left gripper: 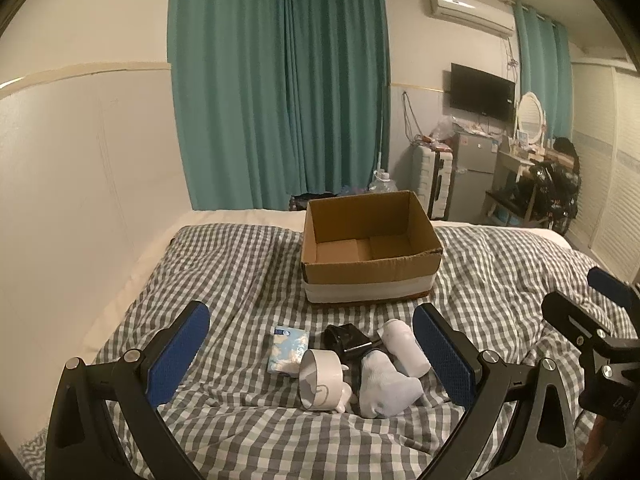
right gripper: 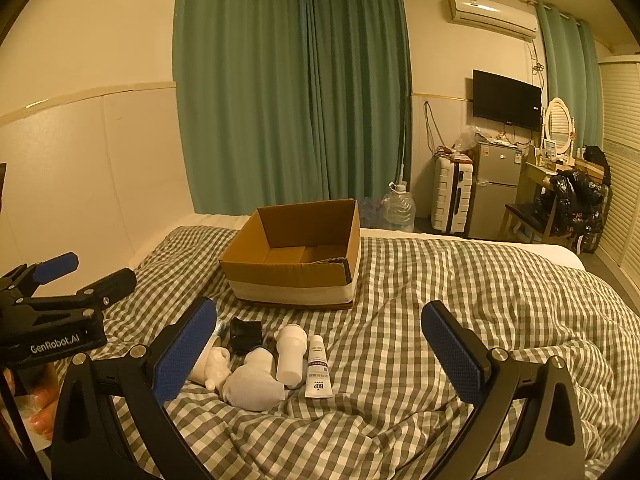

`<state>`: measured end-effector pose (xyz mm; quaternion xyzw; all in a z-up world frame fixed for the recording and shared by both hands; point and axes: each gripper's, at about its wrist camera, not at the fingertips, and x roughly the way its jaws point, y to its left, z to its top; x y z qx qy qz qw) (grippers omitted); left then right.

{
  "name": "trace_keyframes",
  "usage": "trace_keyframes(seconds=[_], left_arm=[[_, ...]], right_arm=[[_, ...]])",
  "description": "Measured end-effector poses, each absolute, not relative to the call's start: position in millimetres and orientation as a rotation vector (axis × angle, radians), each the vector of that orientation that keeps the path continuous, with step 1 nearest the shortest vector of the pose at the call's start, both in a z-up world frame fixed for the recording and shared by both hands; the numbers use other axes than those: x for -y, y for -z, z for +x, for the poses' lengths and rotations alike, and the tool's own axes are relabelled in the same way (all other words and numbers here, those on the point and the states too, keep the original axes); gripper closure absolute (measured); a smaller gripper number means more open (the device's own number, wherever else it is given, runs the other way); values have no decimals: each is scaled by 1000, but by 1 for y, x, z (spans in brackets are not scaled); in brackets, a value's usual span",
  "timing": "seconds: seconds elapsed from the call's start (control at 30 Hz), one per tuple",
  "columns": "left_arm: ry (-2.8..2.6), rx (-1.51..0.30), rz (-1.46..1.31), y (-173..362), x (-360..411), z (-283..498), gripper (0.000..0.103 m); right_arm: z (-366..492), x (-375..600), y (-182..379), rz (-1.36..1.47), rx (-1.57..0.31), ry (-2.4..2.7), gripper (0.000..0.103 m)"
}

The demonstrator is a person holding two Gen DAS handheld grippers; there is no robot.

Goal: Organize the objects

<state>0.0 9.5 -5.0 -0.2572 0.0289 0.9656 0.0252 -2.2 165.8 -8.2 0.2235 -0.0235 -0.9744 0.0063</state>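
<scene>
Two grippers spread wide, nothing held, over a gingham-check bed (left gripper: 240,280).
Bed cover wrinkled, grey-white. Open corrugated cardboard box (left gripper: 370,246), white band round its base, sits mid-bed toward the far edge, empty. Near edge cluster, touching: soft white sock (left gripper: 386,384), smooth white cylinder bottle (left gripper: 402,346), white mug (left gripper: 320,376) on its side, glossy black object (left gripper: 350,340), blue tissue pack (left gripper: 289,350), flat tube (right gripper: 318,368). Left gripper (left gripper: 312,354) and right gripper (right gripper: 320,354) hang above the cluster, blue ribbed pads (left gripper: 178,354).

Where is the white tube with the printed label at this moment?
In the right wrist view the white tube lies on the checked blanket, at the right end of the cluster, beside the white bottle, nearer than the cardboard box.
</scene>
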Motion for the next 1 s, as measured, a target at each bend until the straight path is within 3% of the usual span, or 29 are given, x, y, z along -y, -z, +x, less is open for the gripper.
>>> trace_keyframes(seconds=[1.0], left_arm=[[-2985, -62, -789, 4, -4, 0, 0]], right_arm=[[0, -167, 6, 686, 85, 3040, 0]])
